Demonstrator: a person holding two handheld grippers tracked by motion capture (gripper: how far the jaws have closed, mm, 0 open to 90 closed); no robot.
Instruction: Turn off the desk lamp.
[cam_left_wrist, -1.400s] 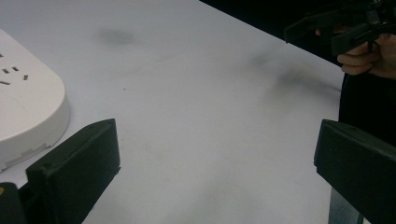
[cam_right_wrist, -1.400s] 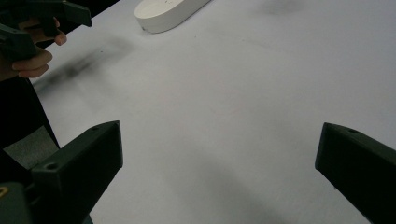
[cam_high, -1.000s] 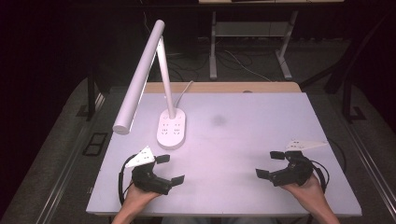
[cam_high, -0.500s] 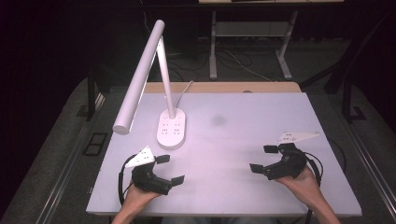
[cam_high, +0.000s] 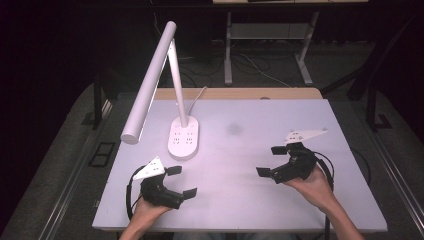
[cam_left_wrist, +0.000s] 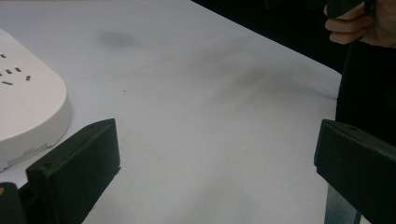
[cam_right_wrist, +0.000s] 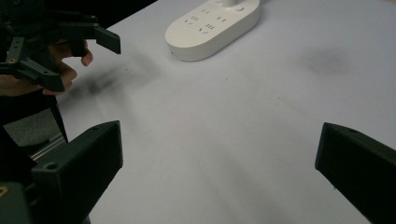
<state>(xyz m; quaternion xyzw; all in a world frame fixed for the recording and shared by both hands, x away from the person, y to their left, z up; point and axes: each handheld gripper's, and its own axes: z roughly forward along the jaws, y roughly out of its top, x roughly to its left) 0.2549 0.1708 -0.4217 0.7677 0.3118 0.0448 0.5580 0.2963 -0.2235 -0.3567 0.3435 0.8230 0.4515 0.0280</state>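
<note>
A white desk lamp (cam_high: 150, 80) stands at the table's back left on an oval base with sockets (cam_high: 183, 137). My left gripper (cam_high: 181, 182) rests open near the front left edge, with nothing between its jaws; the lamp base (cam_left_wrist: 25, 116) lies just to its left in the left gripper view. My right gripper (cam_high: 270, 161) is held open over the right half of the table, jaws empty and pointing left. The right gripper view looks across at the lamp base (cam_right_wrist: 212, 25) and at the other hand with the left gripper (cam_right_wrist: 77, 56).
The white table (cam_high: 240, 200) carries a faint dark smudge (cam_high: 233, 129) near its middle. A wooden strip (cam_high: 235, 93) runs along the far edge. The lamp's long arm overhangs the left edge. Dark floor, cables and a metal frame lie beyond.
My right gripper has moved left and a little away from the person, toward the table's middle. The left gripper has stayed where it was.
</note>
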